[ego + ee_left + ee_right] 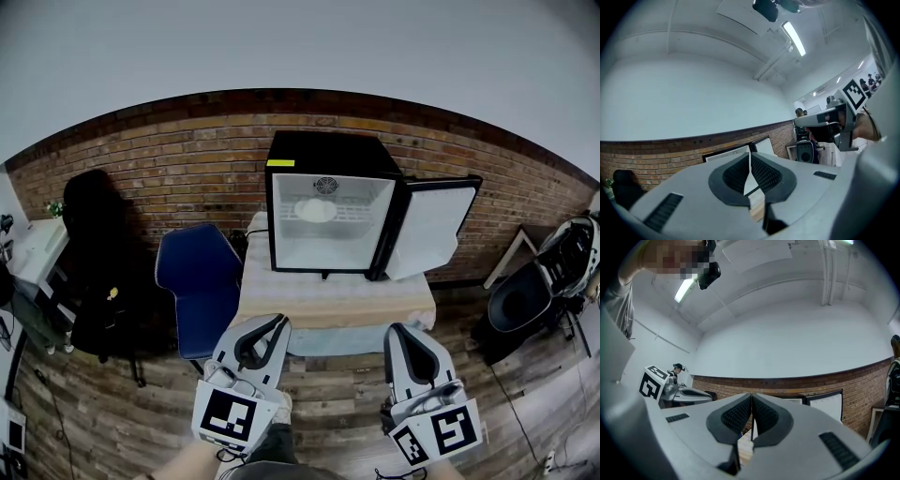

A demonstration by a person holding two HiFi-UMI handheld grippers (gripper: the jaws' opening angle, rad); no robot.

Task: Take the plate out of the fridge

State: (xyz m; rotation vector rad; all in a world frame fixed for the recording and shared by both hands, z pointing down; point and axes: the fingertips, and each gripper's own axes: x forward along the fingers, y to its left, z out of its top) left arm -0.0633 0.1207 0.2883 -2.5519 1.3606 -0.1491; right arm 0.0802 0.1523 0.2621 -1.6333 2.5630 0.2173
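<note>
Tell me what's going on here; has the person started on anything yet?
A person stands facing a small black fridge on a table, its door swung open to the right. A white plate sits on the shelf inside, untouched. The left gripper and right gripper are both shut and empty, held low in front of the table, well short of the fridge. The plate is not yet taken out.

the head view looked down at the fridge (328,211) from well back; both gripper views tilted up toward the ceiling (693,28), sharing its brick wall (187,164).
</note>
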